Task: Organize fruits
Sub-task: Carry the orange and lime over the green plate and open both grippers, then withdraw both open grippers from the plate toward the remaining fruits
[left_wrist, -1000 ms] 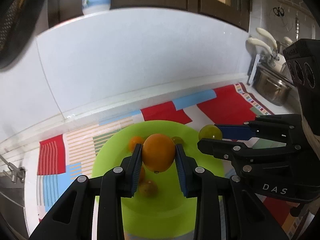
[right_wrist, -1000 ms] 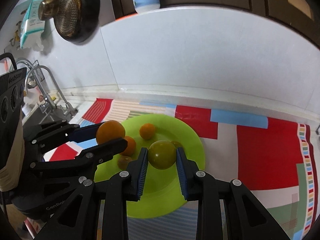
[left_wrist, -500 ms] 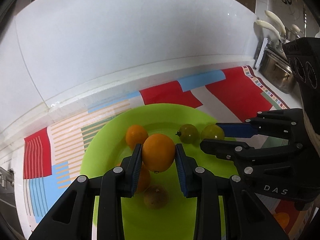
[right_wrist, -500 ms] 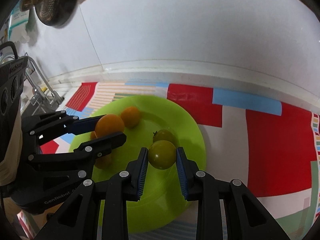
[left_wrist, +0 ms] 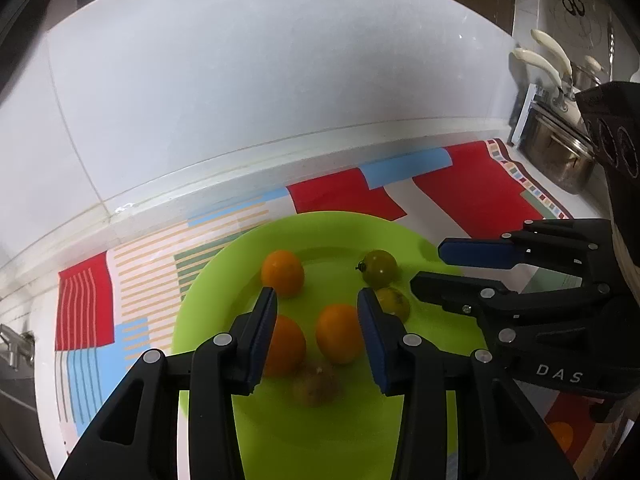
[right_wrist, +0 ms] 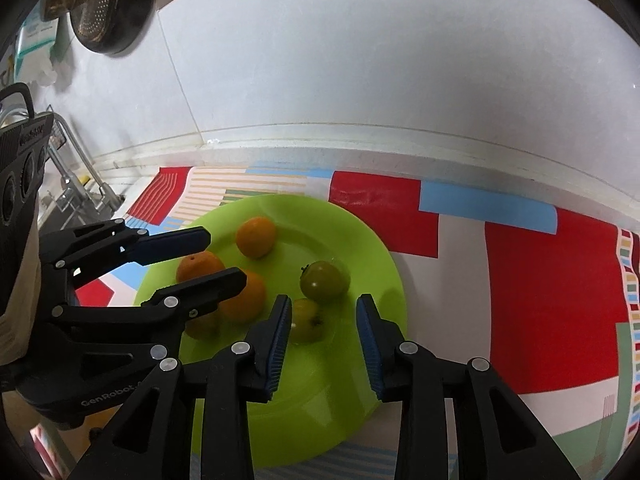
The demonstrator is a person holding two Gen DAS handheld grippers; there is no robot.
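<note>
Kitchen counter, patchwork red-and-blue cloth [right_wrist: 540, 288], round lime-green plastic plate [left_wrist: 320, 232]. Both claws just let go: left gripper [left_wrist: 316, 316] spread wide, orange fruit [left_wrist: 338, 332] dropped between its fingers; right gripper [right_wrist: 322, 320] likewise wide, greenish tomato [right_wrist: 306, 318] released onto plate. Both placements look done.

Left gripper [left_wrist: 317, 320]: jaws parted, nothing clamped. Right gripper [right_wrist: 322, 325]: jaws likewise spread, empty; sits at its partner's 3 o'clock, both angled downward.
</note>
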